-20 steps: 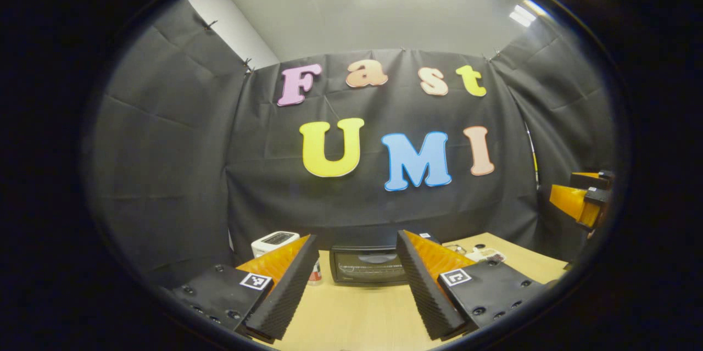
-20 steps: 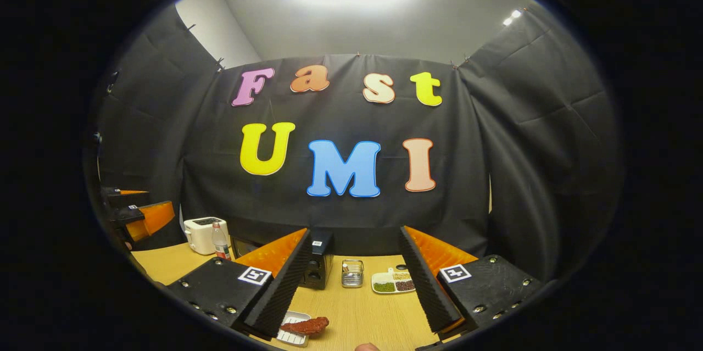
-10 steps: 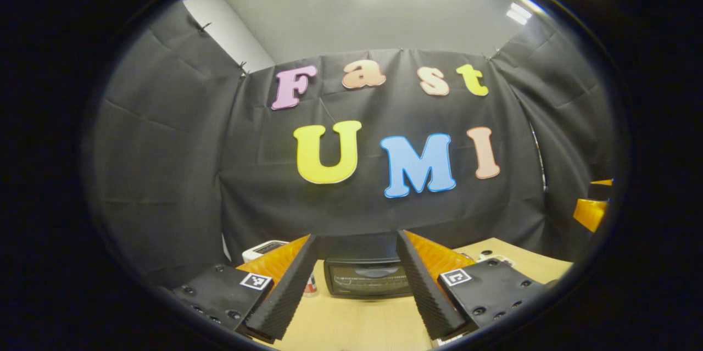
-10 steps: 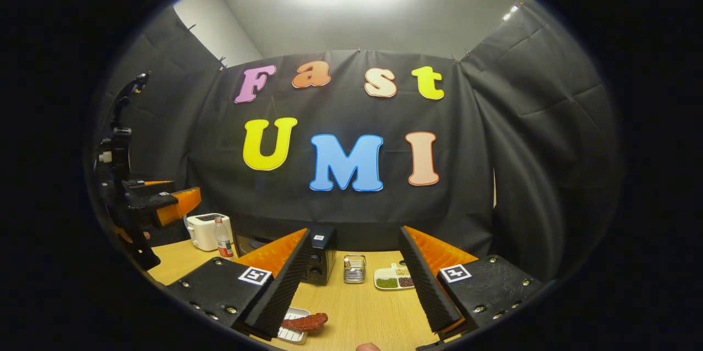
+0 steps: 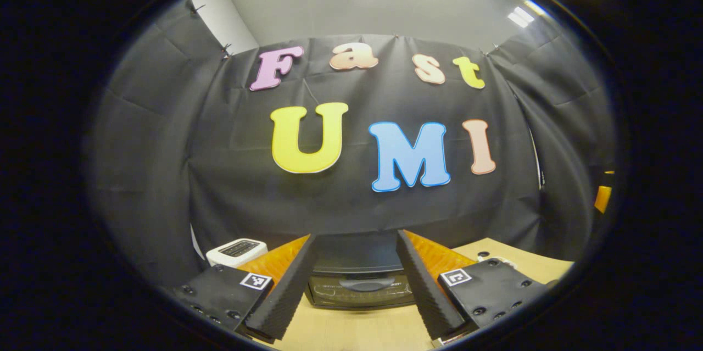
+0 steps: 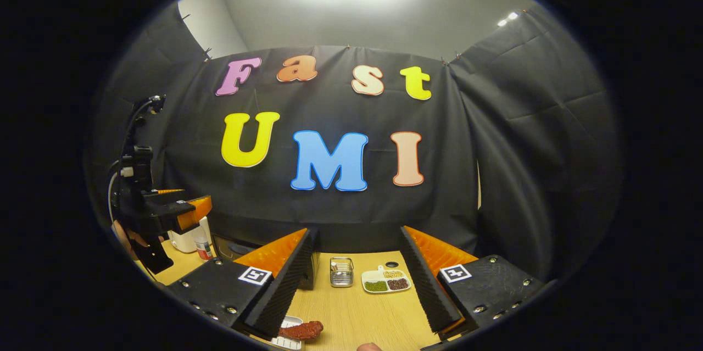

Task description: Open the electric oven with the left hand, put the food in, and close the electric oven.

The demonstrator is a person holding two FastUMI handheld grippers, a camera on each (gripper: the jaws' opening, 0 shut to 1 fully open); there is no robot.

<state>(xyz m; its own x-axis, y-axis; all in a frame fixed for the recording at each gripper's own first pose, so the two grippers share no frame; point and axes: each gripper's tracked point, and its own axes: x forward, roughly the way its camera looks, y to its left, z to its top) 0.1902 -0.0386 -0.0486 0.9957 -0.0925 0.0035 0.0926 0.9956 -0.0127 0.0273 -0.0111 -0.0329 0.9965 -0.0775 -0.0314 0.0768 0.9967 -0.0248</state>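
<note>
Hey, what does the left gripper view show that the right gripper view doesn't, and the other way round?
Left gripper view: the electric oven face-on, door shut and handle showing, straight ahead between the fingers of the open left gripper.
Right gripper view: the reddish food on a small tray, a wire basket, a divided dish, a bottle, and the open right gripper.
Both: the oven, the white toaster and the wooden table.

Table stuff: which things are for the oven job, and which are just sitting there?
For the job: electric oven, door shut; reddish food on its small tray.

Just lying about: white toaster, bottle, metal basket, divided dish.
</note>
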